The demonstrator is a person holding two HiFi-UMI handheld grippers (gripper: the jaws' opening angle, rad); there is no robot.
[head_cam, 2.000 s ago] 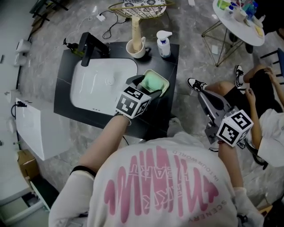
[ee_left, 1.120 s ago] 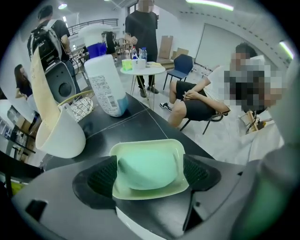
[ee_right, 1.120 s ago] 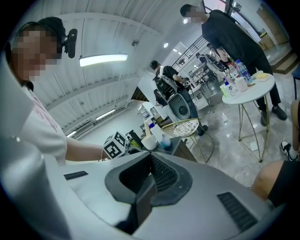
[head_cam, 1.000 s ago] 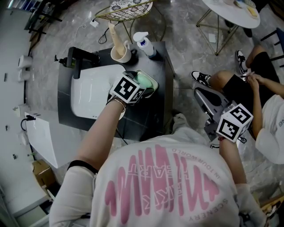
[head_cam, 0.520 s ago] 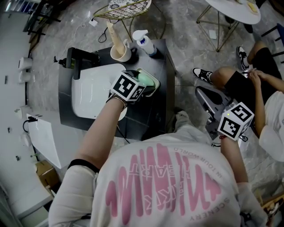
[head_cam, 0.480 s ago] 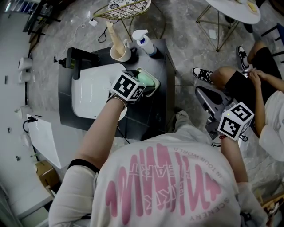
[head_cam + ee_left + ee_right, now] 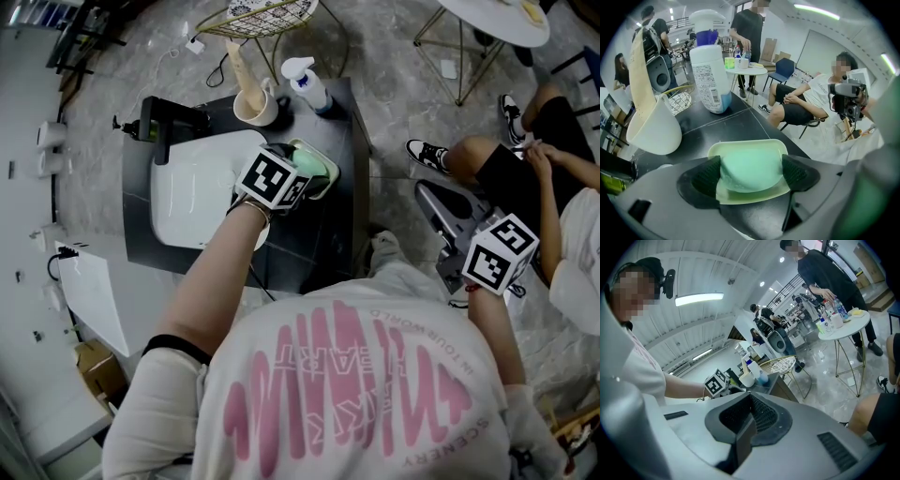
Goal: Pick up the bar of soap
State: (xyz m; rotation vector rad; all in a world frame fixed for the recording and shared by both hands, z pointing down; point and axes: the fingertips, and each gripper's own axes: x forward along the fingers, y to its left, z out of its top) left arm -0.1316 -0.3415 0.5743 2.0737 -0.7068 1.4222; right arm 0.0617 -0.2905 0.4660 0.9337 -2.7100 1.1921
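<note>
The bar of soap (image 7: 750,166) is pale green and lies in a light green dish (image 7: 746,143) on the black counter, right of the sink. My left gripper (image 7: 751,172) reaches over the dish, its two black pads pressed against the left and right sides of the soap. In the head view the left gripper (image 7: 292,178) covers most of the soap (image 7: 315,167) and the dish (image 7: 329,178). My right gripper (image 7: 427,195) hangs off to the right of the counter above the floor; its jaws (image 7: 749,404) are shut together with nothing between them.
A white cup (image 7: 255,109) holding a tall stick and a spray bottle (image 7: 306,82) stand behind the dish. The white basin (image 7: 192,192) and black faucet (image 7: 165,127) lie to the left. A seated person (image 7: 525,164), a wire stool (image 7: 272,11) and a round table (image 7: 497,19) surround the counter.
My left gripper has moved forward over the dish, and its pads now stand against the soap. The right gripper has stayed in about the same place.
</note>
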